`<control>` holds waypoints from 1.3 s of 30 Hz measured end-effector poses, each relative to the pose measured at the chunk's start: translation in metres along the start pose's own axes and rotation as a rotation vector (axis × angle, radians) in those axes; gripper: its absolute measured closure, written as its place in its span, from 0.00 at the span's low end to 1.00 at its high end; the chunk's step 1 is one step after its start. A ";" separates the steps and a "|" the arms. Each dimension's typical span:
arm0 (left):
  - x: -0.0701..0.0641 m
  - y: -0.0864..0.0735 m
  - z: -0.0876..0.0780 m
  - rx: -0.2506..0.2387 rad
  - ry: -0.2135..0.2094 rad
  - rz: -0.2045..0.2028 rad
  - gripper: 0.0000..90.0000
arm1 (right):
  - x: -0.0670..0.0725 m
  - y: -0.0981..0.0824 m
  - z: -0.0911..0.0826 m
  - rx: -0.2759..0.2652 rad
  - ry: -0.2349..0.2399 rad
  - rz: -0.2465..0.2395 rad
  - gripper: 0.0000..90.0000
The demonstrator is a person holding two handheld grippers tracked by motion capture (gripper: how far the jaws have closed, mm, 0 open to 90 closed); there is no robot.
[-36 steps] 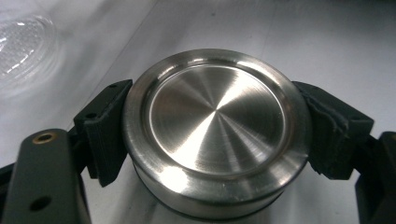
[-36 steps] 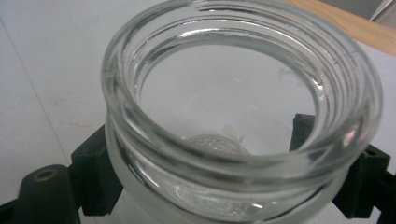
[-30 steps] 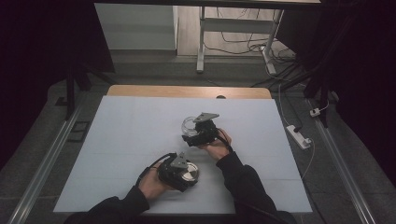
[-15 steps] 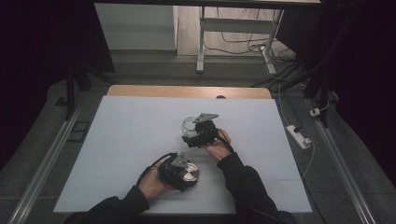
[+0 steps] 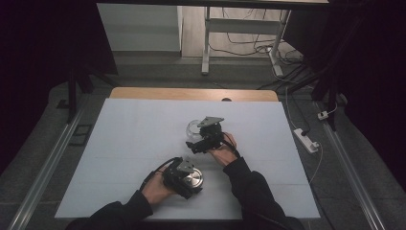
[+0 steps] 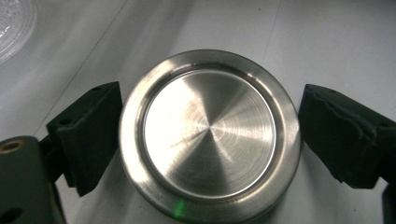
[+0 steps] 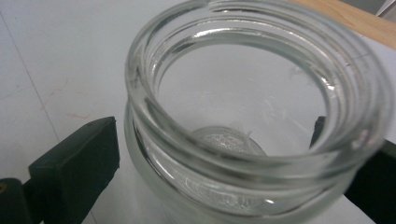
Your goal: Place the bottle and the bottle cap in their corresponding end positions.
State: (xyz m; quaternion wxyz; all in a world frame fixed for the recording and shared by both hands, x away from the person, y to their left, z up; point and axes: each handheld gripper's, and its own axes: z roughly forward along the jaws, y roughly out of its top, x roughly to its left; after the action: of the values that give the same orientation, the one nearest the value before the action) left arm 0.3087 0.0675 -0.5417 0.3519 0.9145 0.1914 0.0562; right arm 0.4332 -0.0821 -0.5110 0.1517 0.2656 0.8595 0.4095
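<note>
On the white table [image 5: 124, 143] our right gripper [image 5: 203, 140] brackets the open glass jar [image 5: 194, 129], jaws apart beside its walls. Nearer us than the jar, our left gripper [image 5: 187, 179] straddles the steel lid [image 6: 209, 133], jaws spread, seemingly not clamped. We judge capping remains undone.

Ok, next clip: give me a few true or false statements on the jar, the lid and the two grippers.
1. The glass jar has no lid on it. True.
2. The metal lid lies between the left gripper jaws. True.
3. The jar lies on its side. False: it stands upright, mouth up.
4. The right gripper is at the lid. False: its jaws flank the jar.
5. The jar is full of liquid. False: it looks empty.
</note>
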 end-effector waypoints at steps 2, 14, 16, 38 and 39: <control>0.000 0.000 -0.001 -0.006 -0.004 -0.007 0.09 | -0.001 0.001 -0.002 -0.002 0.004 0.006 0.00; 0.006 -0.002 -0.022 -0.088 -0.029 -0.094 0.05 | -0.003 -0.002 -0.015 0.005 0.023 0.011 0.00; 0.006 -0.003 -0.026 -0.108 -0.036 -0.115 0.04 | -0.002 -0.003 -0.017 0.008 0.026 0.008 0.00; 0.017 -0.023 -0.074 -0.189 -0.005 -0.205 0.00 | 0.002 -0.010 -0.055 -0.066 0.005 0.064 0.00; 0.017 -0.024 -0.075 -0.187 -0.004 -0.202 0.00 | 0.003 -0.010 -0.056 -0.066 0.008 0.065 0.00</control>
State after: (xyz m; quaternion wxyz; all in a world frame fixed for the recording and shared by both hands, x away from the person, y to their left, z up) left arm 0.2991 0.1369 -0.5020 0.4397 0.8539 0.2759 0.0361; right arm 0.4009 -0.1209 -0.4846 0.1439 0.2865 0.8370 0.4435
